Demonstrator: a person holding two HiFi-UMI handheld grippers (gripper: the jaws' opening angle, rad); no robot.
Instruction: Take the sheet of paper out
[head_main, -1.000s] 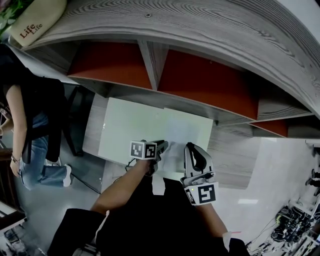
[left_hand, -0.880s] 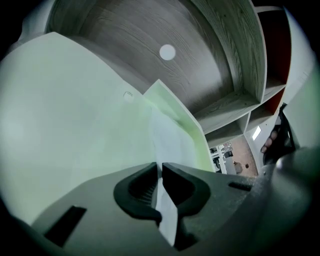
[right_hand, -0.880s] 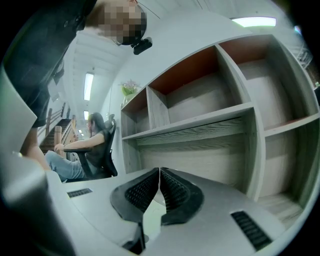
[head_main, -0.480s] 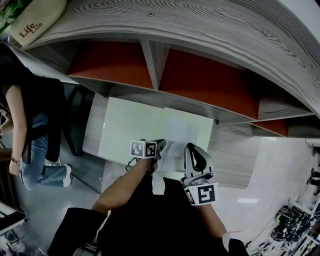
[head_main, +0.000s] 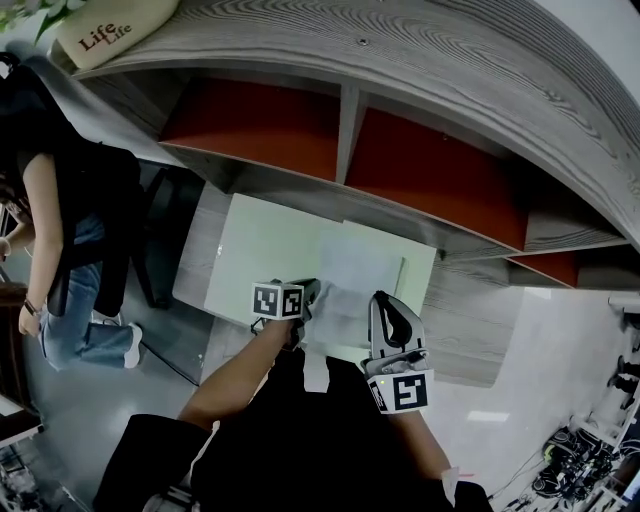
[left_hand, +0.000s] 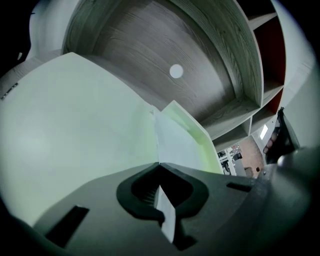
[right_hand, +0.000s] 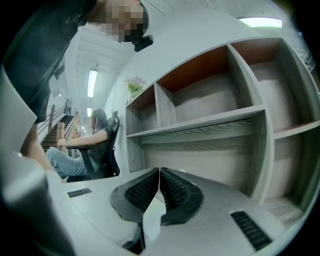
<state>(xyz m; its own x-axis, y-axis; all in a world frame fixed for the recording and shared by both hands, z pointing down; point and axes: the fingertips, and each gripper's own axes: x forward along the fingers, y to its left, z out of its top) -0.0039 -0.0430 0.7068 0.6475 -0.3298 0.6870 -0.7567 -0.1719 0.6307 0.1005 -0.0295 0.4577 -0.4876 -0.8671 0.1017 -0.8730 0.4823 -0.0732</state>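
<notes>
A white sheet of paper (head_main: 352, 275) lies on a pale green-white top (head_main: 262, 250) under the shelves, its near edge hanging over the front. My left gripper (head_main: 308, 292) is shut on the sheet's near left edge. In the left gripper view the jaws (left_hand: 159, 164) meet, a white strip of the sheet (left_hand: 176, 137) runs between them and the sheet stretches ahead over the top (left_hand: 75, 125). My right gripper (head_main: 383, 298) is shut at the sheet's near right edge. In the right gripper view its jaws (right_hand: 159, 170) are closed with a white sliver between them.
A curved grey wooden shelf unit (head_main: 430, 170) with red-backed compartments rises behind the top, also seen as the shelves (right_hand: 210, 115). A cushion (head_main: 110, 35) lies on its upper board. A person (head_main: 70, 230) sits in a chair at the left, also visible as the seated person (right_hand: 95, 145).
The left gripper has shut on the sheet's near edge and drawn back a little. The sheet has slid toward me over the front edge. The right gripper has kept still.
</notes>
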